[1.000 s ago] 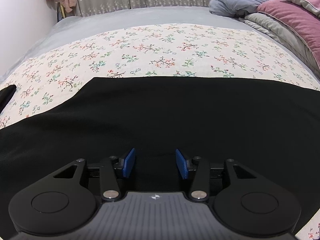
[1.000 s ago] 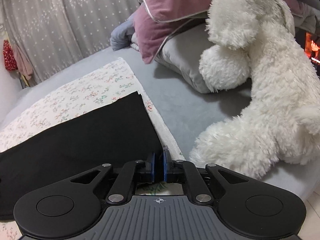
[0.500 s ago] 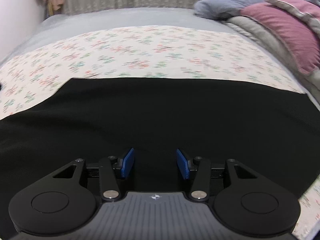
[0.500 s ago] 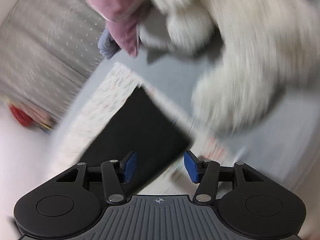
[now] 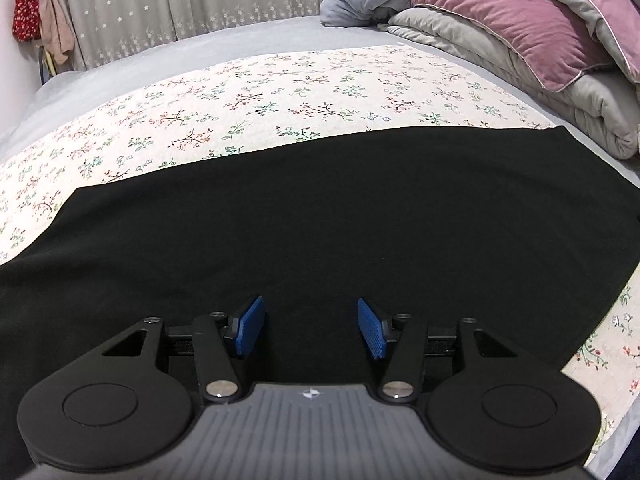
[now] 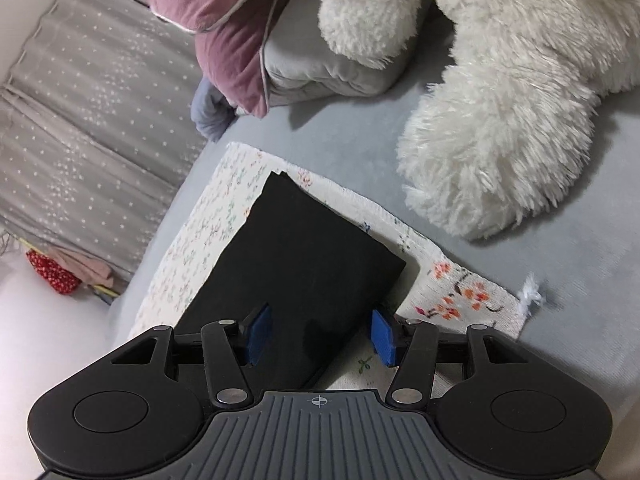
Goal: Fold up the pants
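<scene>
Pants (image 5: 320, 216) lie spread flat and dark on the flowered cloth (image 5: 280, 96) that covers the near part of the bed (image 6: 520, 288), and everything else is best placed from them. The left gripper (image 5: 311, 328) hangs over their near edge with its jaws apart, having just widened a little, and nothing is pinched between the blue pads (image 5: 250, 326). The right gripper (image 6: 320, 336) sits over one end of the pants, where a square corner (image 6: 396, 264) shows; its jaws have just been opening and now stand apart, straddling the fabric edge without pressing on it.

To my eye this is the start of a fold: both grippers are released and lining up on the cloth. The next move looks to call for each to come down onto an edge, close on a single layer or the full thickness, and then lift and carry together so the fabric does not drag or bunch.

From the left view the long body of the pants runs nearly the whole width, with pillows (image 5: 520, 28) beyond the far right end and a curtain (image 5: 180, 8) behind. Only the right view shows the white plush toy (image 6: 500, 120) just past the end of the pants, and the frayed cloth corner (image 6: 530, 294) beside it.
</scene>
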`<state>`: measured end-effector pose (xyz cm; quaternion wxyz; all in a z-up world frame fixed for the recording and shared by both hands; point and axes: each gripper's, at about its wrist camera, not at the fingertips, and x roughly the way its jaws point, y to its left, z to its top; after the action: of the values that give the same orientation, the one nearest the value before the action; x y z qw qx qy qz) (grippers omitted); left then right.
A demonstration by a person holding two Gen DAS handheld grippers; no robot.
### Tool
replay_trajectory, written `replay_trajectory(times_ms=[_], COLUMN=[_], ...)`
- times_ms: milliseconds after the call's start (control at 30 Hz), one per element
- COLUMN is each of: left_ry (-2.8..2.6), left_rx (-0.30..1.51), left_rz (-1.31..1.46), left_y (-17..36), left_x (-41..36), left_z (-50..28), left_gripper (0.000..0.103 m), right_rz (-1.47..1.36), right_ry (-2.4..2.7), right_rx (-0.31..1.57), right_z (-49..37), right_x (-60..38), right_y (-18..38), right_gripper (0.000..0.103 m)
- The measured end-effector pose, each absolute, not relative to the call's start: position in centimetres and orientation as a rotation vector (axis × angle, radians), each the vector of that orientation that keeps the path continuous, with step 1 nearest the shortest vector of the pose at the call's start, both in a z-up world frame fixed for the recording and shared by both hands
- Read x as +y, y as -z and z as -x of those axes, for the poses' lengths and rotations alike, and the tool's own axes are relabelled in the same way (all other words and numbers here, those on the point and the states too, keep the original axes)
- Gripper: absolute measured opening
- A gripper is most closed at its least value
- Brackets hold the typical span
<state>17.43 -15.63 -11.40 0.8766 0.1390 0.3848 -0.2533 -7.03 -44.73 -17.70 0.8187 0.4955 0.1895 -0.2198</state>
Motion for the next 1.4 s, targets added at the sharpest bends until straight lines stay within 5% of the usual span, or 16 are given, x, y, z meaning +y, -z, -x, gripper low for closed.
replay_trajectory(times_ms=[1033,1333,1400], left_ry=[0.428,0.419,0.415], left_rx=[0.806,0.801,0.802], left_rz=[-0.243,-0.244,-0.239], left_y=[12.0,12.0,12.0], left_x=[-15.9,-15.9,-16.0], left_z=[-18.7,-18.7,-18.8], left_gripper=[0.078,0.079,0.079], right_rz=[-1.070,-1.079,-1.063], right_ry=[0.612,0.605,0.613], right_rx=[0.244,0.226,0.231], right_z=[3.5,3.6,3.6], right_x=[-42.9,-42.7,-42.6], right_y=[18.3,18.6,18.6], right_gripper=[0.054,0.050,0.040])
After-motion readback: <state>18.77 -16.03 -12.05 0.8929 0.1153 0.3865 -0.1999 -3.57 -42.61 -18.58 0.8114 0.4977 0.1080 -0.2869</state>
